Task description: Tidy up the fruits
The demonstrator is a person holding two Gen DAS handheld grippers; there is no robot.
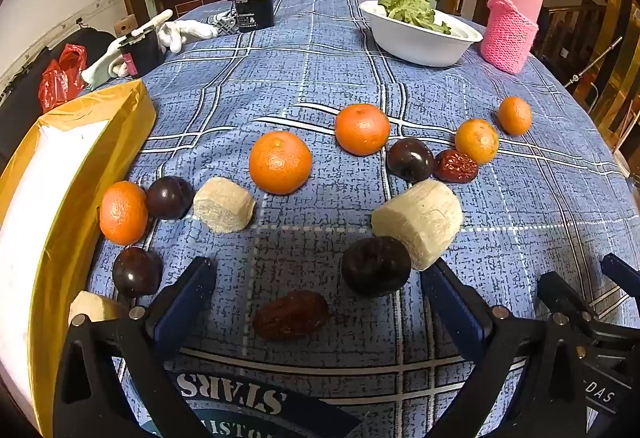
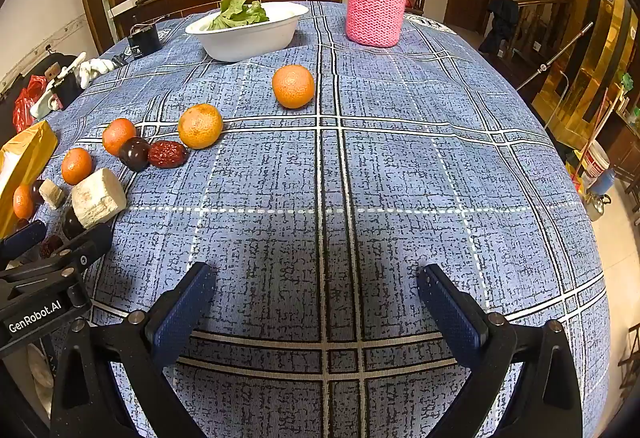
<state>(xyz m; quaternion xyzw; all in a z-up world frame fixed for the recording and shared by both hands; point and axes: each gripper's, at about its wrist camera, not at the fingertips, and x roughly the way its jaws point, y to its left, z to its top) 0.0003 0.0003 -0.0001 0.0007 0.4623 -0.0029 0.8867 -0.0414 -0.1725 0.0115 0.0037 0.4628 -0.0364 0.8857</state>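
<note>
Both the left gripper and right gripper hung wide open, empty, above the blue plaid tablecloth; a wrinkled brown-red date lay between the left one's jaws.

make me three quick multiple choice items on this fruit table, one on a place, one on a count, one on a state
1. What lies between the left gripper's fingers?
A. a red date
B. an orange
C. a plum

2. How many oranges lie on the tablecloth?
A. three
B. five
C. seven

3. The right gripper is:
A. shut on an orange
B. open, holding nothing
C. shut on the white bowl

Key:
1 A, the wrinkled red date lies on the cloth between the spread fingers.
2 B, the left wrist view shows five.
3 B, only bare cloth shows between its fingers.
</note>
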